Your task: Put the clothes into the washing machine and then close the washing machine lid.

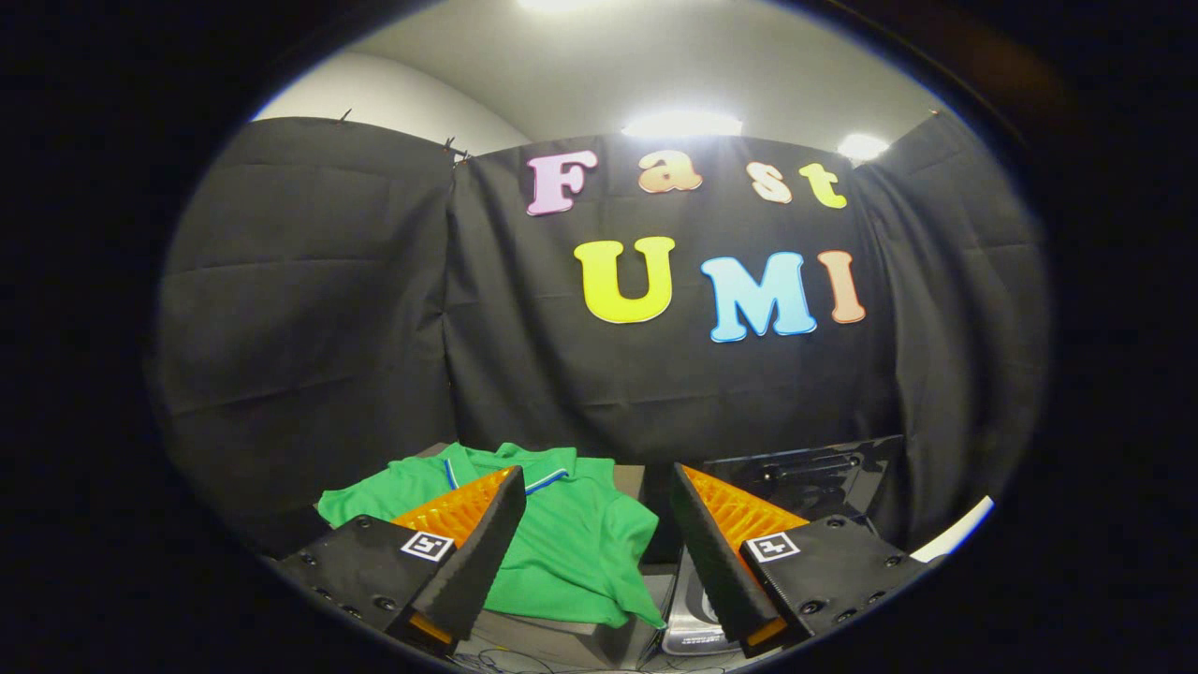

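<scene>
A green polo shirt (562,543) with a striped collar lies folded on a grey surface, just ahead of and between my fingers, more towards the left one. My gripper (594,487) stands open above it, with nothing between its fingers. To the right, beyond the right finger, the washing machine's dark glossy lid (814,473) stands raised. Part of the machine's light top (697,608) shows low between the fingers.
Black cloth walls close the booth behind and on both sides. A white edge (959,529) of the machine shows at the far right. Thin cables (505,660) lie near the front edge of the surface.
</scene>
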Tool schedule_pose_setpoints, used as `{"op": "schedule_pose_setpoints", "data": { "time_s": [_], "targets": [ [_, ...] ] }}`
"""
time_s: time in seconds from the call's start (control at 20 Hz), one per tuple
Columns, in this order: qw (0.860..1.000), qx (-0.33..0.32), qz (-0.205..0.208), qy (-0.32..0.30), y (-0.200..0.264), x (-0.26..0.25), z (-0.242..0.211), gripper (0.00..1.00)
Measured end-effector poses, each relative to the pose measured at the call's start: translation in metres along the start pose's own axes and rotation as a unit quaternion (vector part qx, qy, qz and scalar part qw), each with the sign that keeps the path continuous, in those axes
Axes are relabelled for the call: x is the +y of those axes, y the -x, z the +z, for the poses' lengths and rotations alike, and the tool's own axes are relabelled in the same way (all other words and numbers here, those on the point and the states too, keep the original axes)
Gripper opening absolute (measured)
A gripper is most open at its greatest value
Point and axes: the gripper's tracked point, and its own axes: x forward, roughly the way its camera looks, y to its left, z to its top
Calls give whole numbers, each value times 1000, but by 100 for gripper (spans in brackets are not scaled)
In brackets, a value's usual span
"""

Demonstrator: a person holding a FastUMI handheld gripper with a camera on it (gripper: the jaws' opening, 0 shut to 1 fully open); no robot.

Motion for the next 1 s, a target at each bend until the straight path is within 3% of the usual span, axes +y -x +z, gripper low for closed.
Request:
{"op": "schedule_pose_setpoints", "data": {
  "time_s": [0.45, 1.0],
  "targets": [
    [994, 95, 52, 22, -66, 76, -34, 98],
    [969, 228, 80, 50, -108, 130, -112, 98]
  ]
}}
